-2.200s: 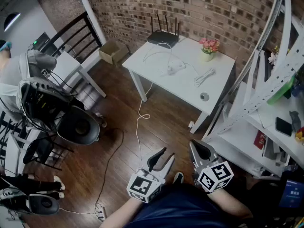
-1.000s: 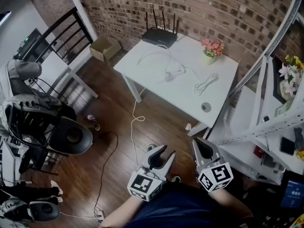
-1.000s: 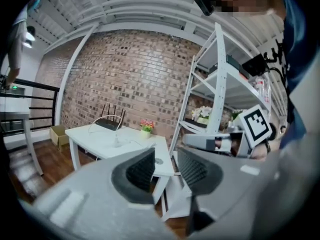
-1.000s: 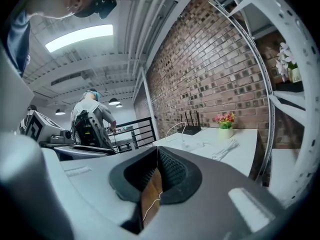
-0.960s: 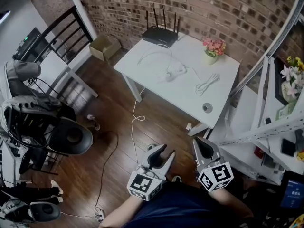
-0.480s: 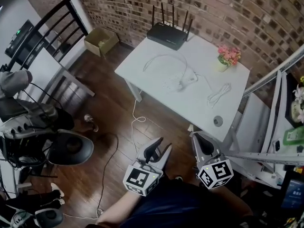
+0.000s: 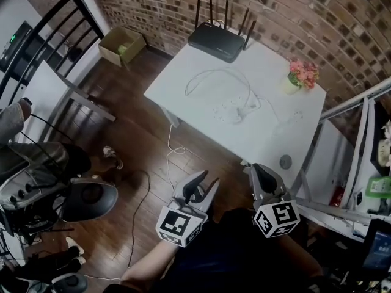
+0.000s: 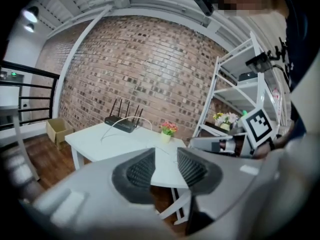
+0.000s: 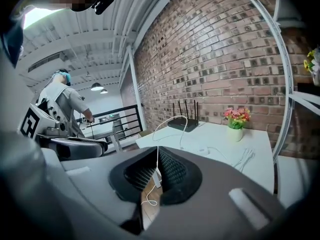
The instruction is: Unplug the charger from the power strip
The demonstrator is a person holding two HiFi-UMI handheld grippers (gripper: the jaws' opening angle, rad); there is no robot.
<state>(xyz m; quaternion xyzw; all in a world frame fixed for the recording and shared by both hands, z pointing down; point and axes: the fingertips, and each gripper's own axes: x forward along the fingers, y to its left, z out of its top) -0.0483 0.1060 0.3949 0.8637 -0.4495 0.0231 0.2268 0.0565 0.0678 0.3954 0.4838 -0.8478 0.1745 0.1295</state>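
Just short of the white tabletop, two tools are hovering.
The left hand-held gripper is hanging released and empty, the right hand-held gripper clenched, both well apart from the power strip.

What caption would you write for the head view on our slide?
Left gripper with jaws apart and right gripper with jaws together, short of a white table bearing router, power strip and flowers.

White power strip lying flat about mid-table, its long side slanting across the top. At one end sits a small white charger. It looks plugged in, though it's blurry. A thin white cable loops wide from there toward the table's back edge.
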